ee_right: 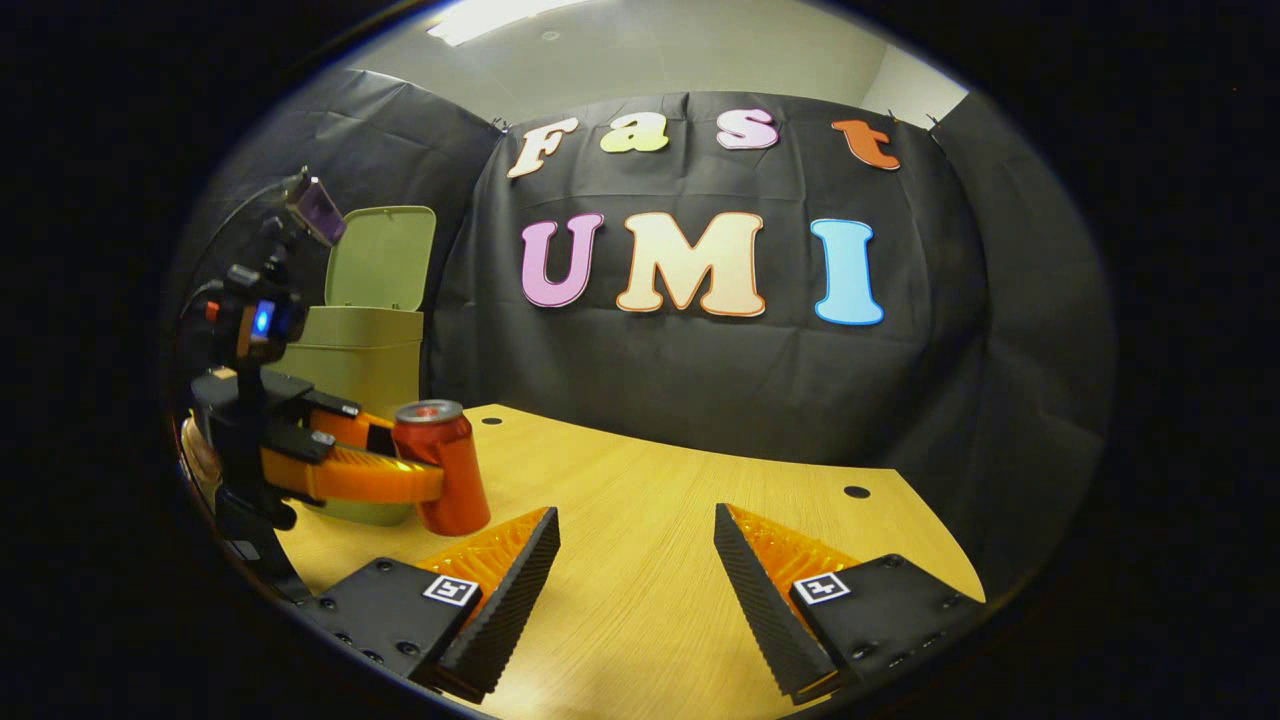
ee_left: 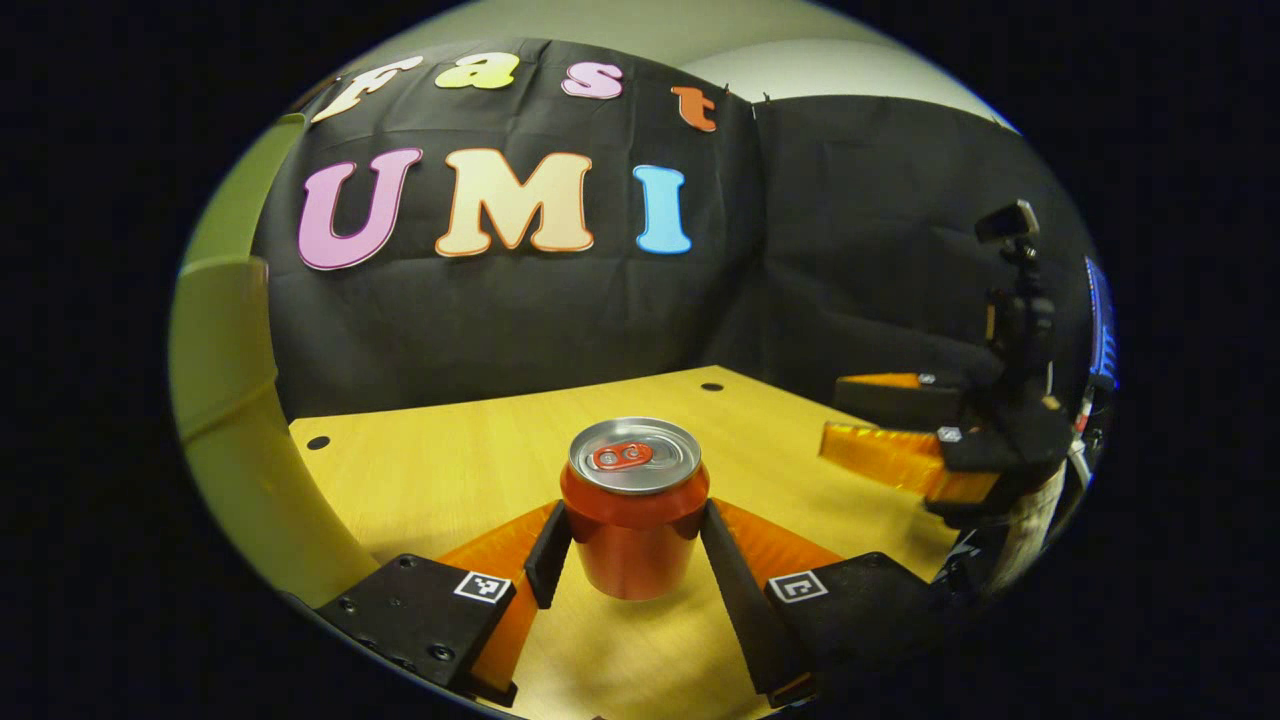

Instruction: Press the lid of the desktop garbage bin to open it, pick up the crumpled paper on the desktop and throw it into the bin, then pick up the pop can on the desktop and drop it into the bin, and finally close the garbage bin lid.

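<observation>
Your left gripper (ee_left: 634, 545) clamps the red pop can (ee_left: 634, 510) upright on the bench (ee_right: 640, 560), your right gripper (ee_right: 636, 560) gapes empty, and the green bin (ee_right: 365, 350) stands lid-open, awaiting the can.

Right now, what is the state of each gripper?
Left gripper: shut on the pop can.
Right gripper: open, holding nothing.

Between the fingers (ee_left: 550, 550) stands a glossy red metal pop can (ee_left: 633, 520) with a silver top and red pull tab. Beneath them lies a pale yellow wood-grain surface (ee_left: 450, 470) dotted with small dark holes. Beyond their left tip rises a pale green plastic garbage bin (ee_right: 370, 340).
</observation>
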`<state>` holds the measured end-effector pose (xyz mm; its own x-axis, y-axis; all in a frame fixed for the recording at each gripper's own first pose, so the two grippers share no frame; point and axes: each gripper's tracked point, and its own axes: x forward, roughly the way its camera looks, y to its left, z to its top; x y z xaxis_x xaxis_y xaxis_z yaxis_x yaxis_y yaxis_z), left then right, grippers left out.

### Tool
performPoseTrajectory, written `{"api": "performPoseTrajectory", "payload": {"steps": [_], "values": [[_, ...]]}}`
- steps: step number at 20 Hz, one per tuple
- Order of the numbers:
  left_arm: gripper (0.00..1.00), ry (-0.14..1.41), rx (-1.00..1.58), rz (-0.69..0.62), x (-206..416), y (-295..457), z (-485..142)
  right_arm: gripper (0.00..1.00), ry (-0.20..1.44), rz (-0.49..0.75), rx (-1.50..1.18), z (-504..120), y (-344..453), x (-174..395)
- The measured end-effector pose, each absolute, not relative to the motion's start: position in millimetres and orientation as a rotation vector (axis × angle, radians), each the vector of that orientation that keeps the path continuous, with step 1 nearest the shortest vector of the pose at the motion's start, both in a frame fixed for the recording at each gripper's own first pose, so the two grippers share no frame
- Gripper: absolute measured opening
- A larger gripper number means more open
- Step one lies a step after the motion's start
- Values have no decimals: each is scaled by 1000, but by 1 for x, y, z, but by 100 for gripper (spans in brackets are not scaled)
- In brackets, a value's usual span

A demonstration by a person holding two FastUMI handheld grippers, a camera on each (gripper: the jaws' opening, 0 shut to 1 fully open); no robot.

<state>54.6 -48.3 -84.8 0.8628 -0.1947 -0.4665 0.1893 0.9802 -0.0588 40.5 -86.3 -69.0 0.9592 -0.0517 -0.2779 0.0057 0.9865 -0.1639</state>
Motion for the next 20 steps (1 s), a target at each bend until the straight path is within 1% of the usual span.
{"api": "performPoseTrajectory", "payload": {"steps": [3, 8, 9, 10, 15, 16, 20], "values": [[78, 464, 47, -203, 55, -47, -57, 98, 285, -36, -143, -67, -94, 37], [78, 394, 90, -165, 58, -39, -8, 98, 286, -53, -92, -65, -106, 34], [78, 379, 95, -155, 58, -36, 1, 100, 283, -57, -85, -63, -108, 33], [78, 363, 103, -143, 59, -31, 13, 100, 279, -61, -79, -61, -110, 32], [77, 237, 163, -25, 52, 11, 81, 100, 266, -64, -82, -56, -110, 28], [77, 214, 173, 6, 49, 22, 94, 98, 264, -62, -87, -55, -109, 29], [77, 158, 209, 125, 30, 67, 135, 98, 273, -55, -88, -58, -107, 28]]}}
